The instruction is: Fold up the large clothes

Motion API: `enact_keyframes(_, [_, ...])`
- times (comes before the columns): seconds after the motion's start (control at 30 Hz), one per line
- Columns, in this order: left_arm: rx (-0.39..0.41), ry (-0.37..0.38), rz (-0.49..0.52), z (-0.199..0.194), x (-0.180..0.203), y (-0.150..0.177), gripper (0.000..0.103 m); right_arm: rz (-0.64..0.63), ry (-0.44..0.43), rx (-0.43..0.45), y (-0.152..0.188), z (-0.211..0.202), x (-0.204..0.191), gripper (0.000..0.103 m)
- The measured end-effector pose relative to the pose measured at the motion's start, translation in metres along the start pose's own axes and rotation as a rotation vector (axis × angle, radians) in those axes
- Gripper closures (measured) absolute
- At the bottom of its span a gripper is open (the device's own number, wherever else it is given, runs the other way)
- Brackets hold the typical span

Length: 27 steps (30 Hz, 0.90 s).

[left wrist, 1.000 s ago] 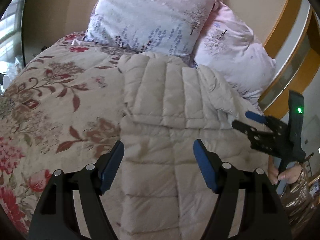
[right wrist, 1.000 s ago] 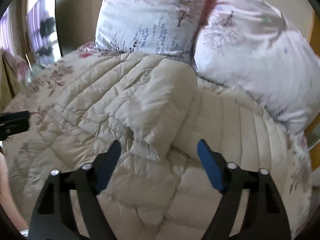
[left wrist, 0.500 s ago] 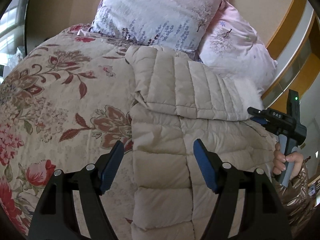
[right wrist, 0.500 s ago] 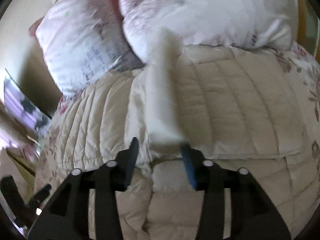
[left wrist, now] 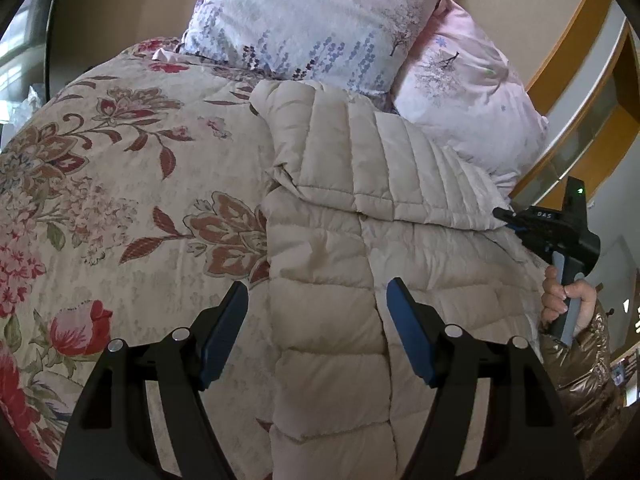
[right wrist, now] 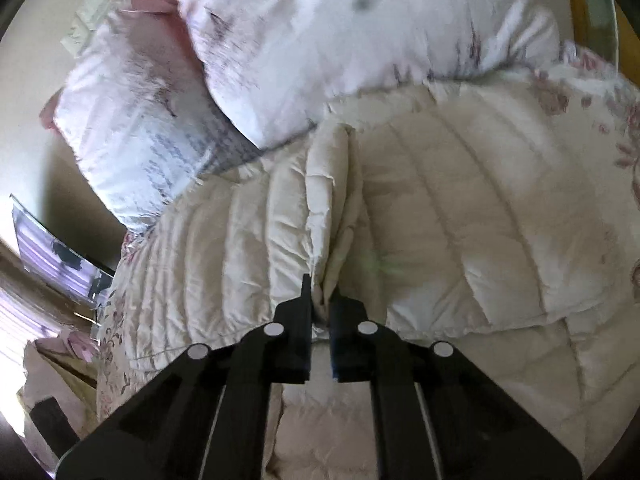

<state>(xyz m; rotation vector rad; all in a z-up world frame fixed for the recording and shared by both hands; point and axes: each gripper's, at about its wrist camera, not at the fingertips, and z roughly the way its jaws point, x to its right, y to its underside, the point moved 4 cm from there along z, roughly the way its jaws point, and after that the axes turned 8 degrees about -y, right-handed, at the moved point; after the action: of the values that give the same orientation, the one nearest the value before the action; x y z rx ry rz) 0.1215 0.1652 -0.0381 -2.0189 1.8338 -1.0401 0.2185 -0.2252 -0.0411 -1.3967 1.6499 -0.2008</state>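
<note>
A beige quilted down jacket [left wrist: 352, 240] lies on the bed, its upper part folded down over the body. My left gripper [left wrist: 316, 320] is open and empty, hovering above the jacket's left edge. My right gripper [right wrist: 322, 300] is shut on a folded flap of the jacket [right wrist: 328, 184], pinching its edge between the jaws. The right gripper also shows in the left wrist view [left wrist: 520, 220] at the jacket's right edge, held by a hand.
A floral bedspread [left wrist: 100, 200] covers the bed left of the jacket. Two floral pillows [left wrist: 312, 20] [left wrist: 472, 92] lean at the headboard behind it. A wooden frame [left wrist: 568, 52] stands at the right. A window is at far left.
My right gripper has closed from open onto the jacket's folded flap and tilted over. The left gripper stayed open and drifted slightly left of the jacket.
</note>
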Motion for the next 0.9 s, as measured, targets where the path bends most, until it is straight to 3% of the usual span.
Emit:
enact_keyframes(0.17, [-0.01,0.03,-0.006,-0.001,-0.004,0.003,0.031,-0.022,0.02,0.011,0.011,-0.012,-0.001,0.096])
enact_keyframes(0.57, [-0.036,0.087,0.002,-0.006,-0.002,0.016,0.032,0.043,0.087,-0.115,0.026,0.013,0.025,0.091])
enact_keyframes(0.67, [-0.045,0.095,0.005,-0.008,-0.001,0.021,0.032,0.034,0.049,-0.108,0.028,-0.003,0.024,0.073])
enact_keyframes(0.73, [-0.047,0.101,0.002,-0.01,-0.002,0.025,0.032,0.024,0.02,-0.092,0.029,-0.021,0.026,0.043])
enact_keyframes(0.9, [-0.061,0.133,-0.035,-0.014,-0.007,0.036,0.036,0.032,-0.004,-0.072,0.035,-0.077,0.05,0.03])
